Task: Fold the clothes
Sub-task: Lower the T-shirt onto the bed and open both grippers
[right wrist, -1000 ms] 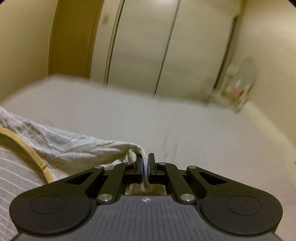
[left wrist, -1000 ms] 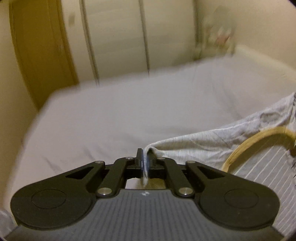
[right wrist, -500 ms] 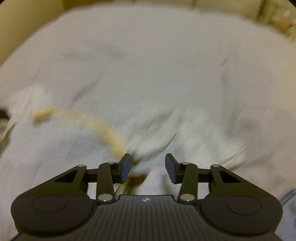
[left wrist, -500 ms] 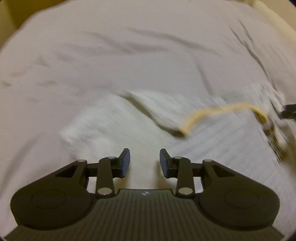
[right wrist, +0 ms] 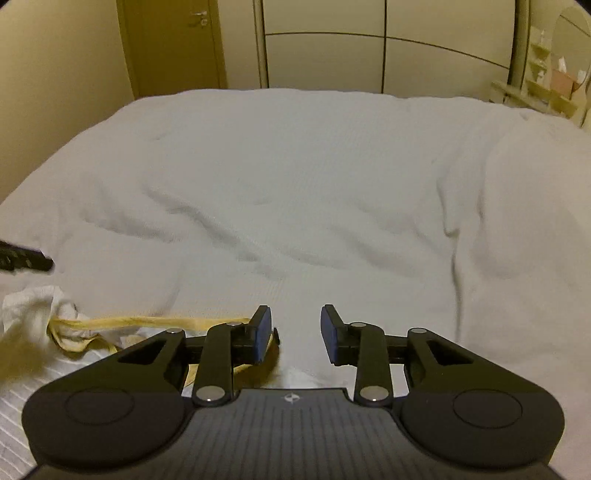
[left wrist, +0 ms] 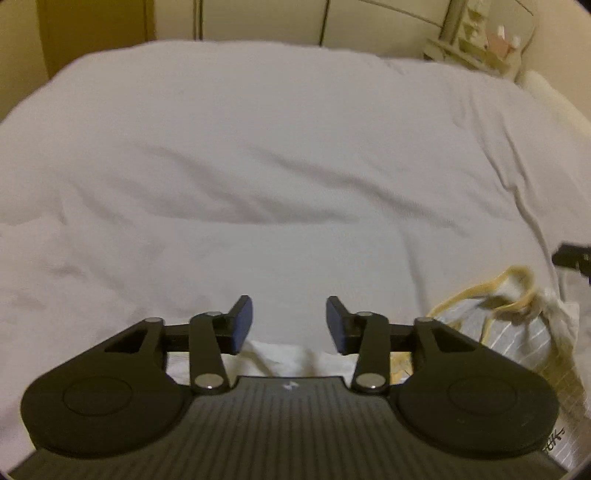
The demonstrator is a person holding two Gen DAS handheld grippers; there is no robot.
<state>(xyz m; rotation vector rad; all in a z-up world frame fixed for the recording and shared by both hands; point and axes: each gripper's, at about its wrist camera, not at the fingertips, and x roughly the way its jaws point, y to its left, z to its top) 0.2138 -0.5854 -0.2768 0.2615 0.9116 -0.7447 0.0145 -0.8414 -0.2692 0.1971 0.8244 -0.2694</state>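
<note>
Both hand-held grippers are hovering over a wide white bedspread [left wrist: 280, 155], each with its blue-padded jaws standing well apart and gripping nothing. Ahead of the left gripper [left wrist: 289, 321] the cover is stretching away in shallow wrinkles, giving broad open room right up to the far edge of the bed, where pale wardrobe doors [left wrist: 258, 20] are closing off the room.

Directly beneath and just behind its fingers, a white crumpled part of the pale grey pinstriped garment with yellow trim [left wrist: 517, 332] is lying flat on the bedspread. To that gripper's right the garment is bunching into a heap, its yellow trim looping up over a white knot of cloth. Beyond that heap, at the right border, a black tip of the right gripper is poking into view.

From the right gripper [right wrist: 296, 332] the same garment [right wrist: 44, 321] is lying to the left, its yellow band running along the cover to just behind the left finger [right wrist: 263, 334]; whether they are touching cannot be told. Ahead and to the right the cover is lying bare, rising into a soft ridge.

Only the right wrist view is showing a brownish door with a handle [right wrist: 173, 40] to the far left, while both are showing cluttered cream shelves [right wrist: 546, 85] at the far right corner.
</note>
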